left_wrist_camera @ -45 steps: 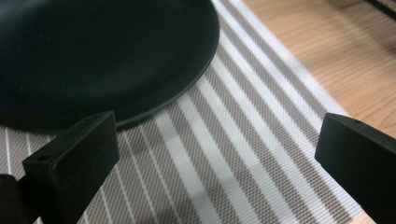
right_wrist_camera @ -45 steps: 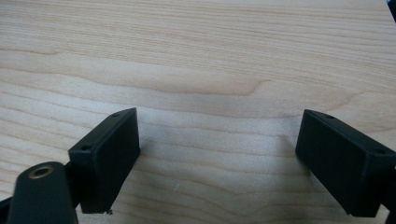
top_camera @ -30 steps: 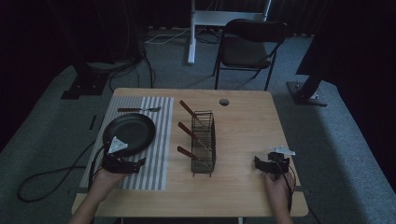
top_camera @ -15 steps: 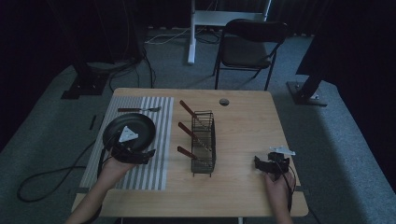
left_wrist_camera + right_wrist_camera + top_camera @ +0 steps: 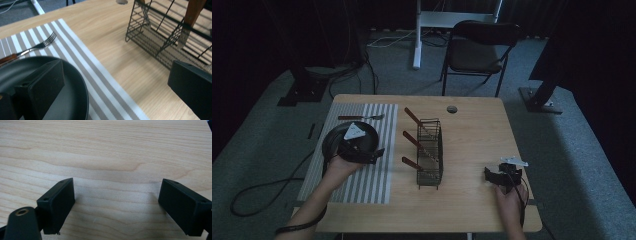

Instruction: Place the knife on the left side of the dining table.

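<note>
A black plate (image 5: 337,142) lies on a striped placemat (image 5: 362,185) at the table's left, with a fork (image 5: 361,117) beyond it. My left gripper (image 5: 374,154) hovers over the plate's near right edge, open. In the left gripper view one jaw hangs above the plate (image 5: 72,85), the other above bare wood, and the left gripper (image 5: 117,87) holds nothing. The fork (image 5: 37,46) lies at upper left there. My right gripper (image 5: 492,176) rests low at the table's front right, open, and the right gripper (image 5: 120,202) has only wood between its jaws.
A black wire rack (image 5: 430,152) stands mid-table holding three wooden-handled utensils (image 5: 411,139). The rack (image 5: 162,37) is close ahead on the right in the left gripper view. A round hole (image 5: 452,109) is in the tabletop at the back. A chair (image 5: 477,50) stands behind the table.
My left gripper has moved forward and to the right, from the plate's near left edge to its near right edge, toward the rack. The right gripper has stayed put.
</note>
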